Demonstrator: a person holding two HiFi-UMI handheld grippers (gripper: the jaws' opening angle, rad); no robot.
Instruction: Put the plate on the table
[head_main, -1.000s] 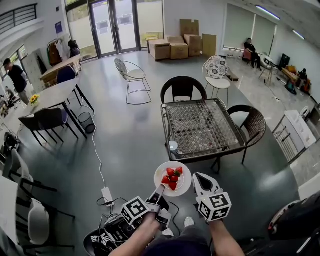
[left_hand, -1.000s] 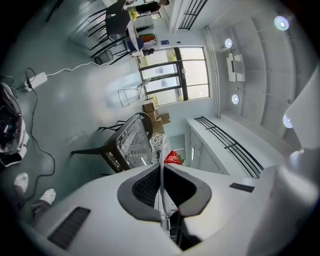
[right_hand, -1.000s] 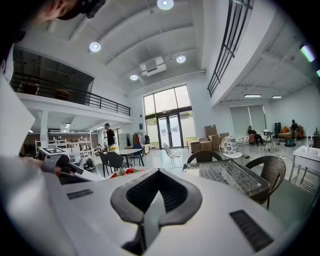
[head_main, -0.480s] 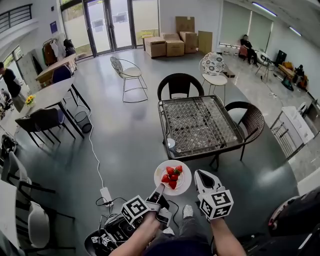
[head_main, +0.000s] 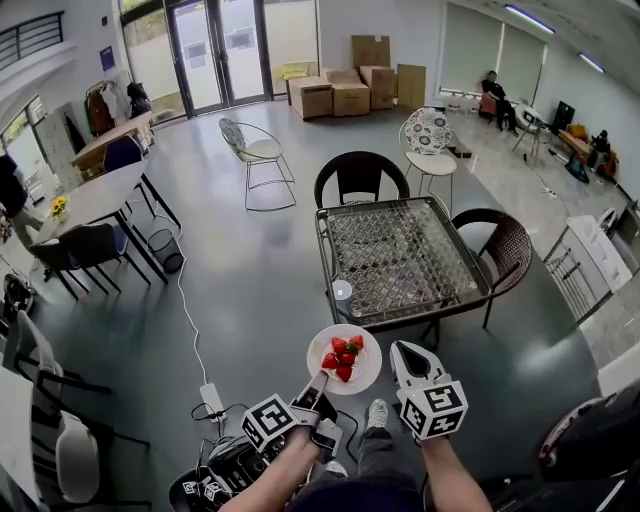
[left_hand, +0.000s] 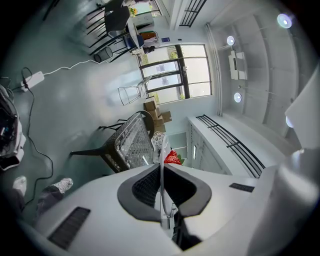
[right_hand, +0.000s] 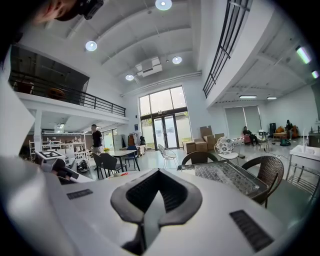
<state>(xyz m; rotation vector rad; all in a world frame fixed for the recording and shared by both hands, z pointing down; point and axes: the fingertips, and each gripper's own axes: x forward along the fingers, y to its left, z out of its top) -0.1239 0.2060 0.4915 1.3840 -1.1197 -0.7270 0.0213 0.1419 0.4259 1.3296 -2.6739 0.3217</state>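
Note:
A white plate (head_main: 345, 358) with several red strawberries (head_main: 342, 357) is held level in the air, just short of the near edge of a square glass-topped wicker table (head_main: 400, 255). My left gripper (head_main: 315, 387) is shut on the plate's near rim. In the left gripper view the plate (left_hand: 162, 165) shows edge-on between the jaws, a strawberry (left_hand: 172, 158) beyond it. My right gripper (head_main: 403, 358) hovers beside the plate on its right, shut and holding nothing; its view shows the table (right_hand: 225, 176) ahead.
A small white cup-like object (head_main: 343, 291) sits at the table's near left corner. Dark wicker chairs stand behind (head_main: 363, 176) and to the right (head_main: 505, 245) of the table. A power strip (head_main: 211, 399) and cables lie on the grey floor. Other tables and chairs stand at left.
The whole scene has shifted slightly as I came nearer the table; the plate sits a little closer to its near edge. Both grippers keep their grip states.

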